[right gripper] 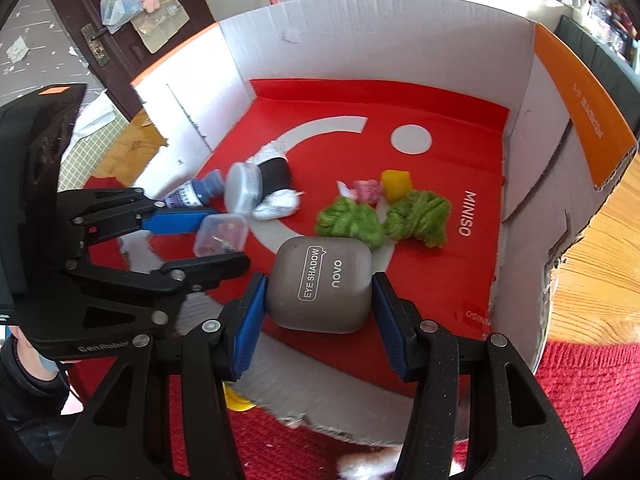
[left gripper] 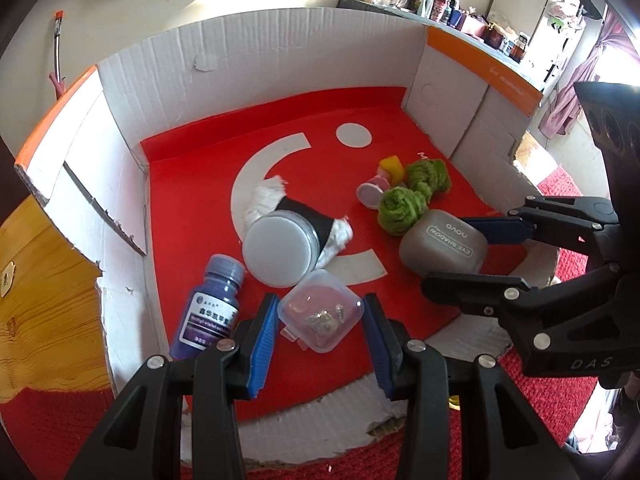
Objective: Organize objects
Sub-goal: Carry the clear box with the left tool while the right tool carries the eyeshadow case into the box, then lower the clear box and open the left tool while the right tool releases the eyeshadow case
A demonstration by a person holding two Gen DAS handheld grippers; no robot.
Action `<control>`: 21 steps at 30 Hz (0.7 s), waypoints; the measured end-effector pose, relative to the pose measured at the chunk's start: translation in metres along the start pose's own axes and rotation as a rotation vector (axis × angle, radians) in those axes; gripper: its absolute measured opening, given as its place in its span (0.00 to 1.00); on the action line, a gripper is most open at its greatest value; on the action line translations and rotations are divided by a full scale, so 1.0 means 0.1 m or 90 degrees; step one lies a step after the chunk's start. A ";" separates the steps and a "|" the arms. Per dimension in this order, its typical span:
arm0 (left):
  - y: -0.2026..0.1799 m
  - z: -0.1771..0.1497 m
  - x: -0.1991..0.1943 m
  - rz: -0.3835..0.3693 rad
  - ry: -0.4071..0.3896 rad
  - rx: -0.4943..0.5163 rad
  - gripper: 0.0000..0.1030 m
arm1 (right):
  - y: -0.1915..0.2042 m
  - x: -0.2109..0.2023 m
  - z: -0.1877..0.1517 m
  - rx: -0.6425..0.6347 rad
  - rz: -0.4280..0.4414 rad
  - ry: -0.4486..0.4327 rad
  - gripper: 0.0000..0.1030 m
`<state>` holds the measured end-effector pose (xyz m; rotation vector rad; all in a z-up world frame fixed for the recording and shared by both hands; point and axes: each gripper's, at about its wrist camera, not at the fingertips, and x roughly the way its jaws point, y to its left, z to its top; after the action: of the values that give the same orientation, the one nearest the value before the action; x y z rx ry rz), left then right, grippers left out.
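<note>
A shallow cardboard box (left gripper: pixel 280 60) with a red printed floor holds the objects. My left gripper (left gripper: pixel 320 305) is shut on a small clear plastic box (left gripper: pixel 322 316) with little metal bits inside, near the box's front edge. Right of it, my right gripper (right gripper: pixel 319 280) is shut on a grey eye shadow case (right gripper: pixel 320 284), its blue pads pressing both sides. The case (left gripper: pixel 442 246) and the right gripper (left gripper: pixel 448 252) also show in the left wrist view. In the right wrist view, the left gripper (right gripper: pixel 229 236) and the clear box (right gripper: pixel 220 236) appear at left.
On the red floor lie a purple bottle (left gripper: pixel 208 304), a white round jar (left gripper: pixel 280 250) against a black and white cloth (left gripper: pixel 268 196), two green yarn balls (left gripper: pixel 400 208), a pink item (left gripper: pixel 372 194) and a yellow piece (left gripper: pixel 394 168). A red rug (left gripper: pixel 540 392) lies under the box.
</note>
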<state>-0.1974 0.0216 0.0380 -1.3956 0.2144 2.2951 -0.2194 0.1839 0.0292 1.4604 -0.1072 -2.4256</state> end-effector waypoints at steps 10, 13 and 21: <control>0.05 0.04 0.05 0.034 -0.015 -0.007 0.43 | -0.01 0.03 0.02 -0.022 -0.047 -0.019 0.49; 0.06 0.04 0.06 0.044 -0.023 -0.012 0.43 | 0.00 0.04 0.03 -0.028 -0.061 -0.024 0.49; 0.05 0.05 0.08 0.061 -0.039 -0.014 0.43 | -0.03 0.07 0.05 -0.031 -0.084 -0.039 0.49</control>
<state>-0.2063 0.0211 0.0330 -1.3498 0.2422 2.4220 -0.2276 0.1838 0.0248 1.4147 0.0360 -2.5593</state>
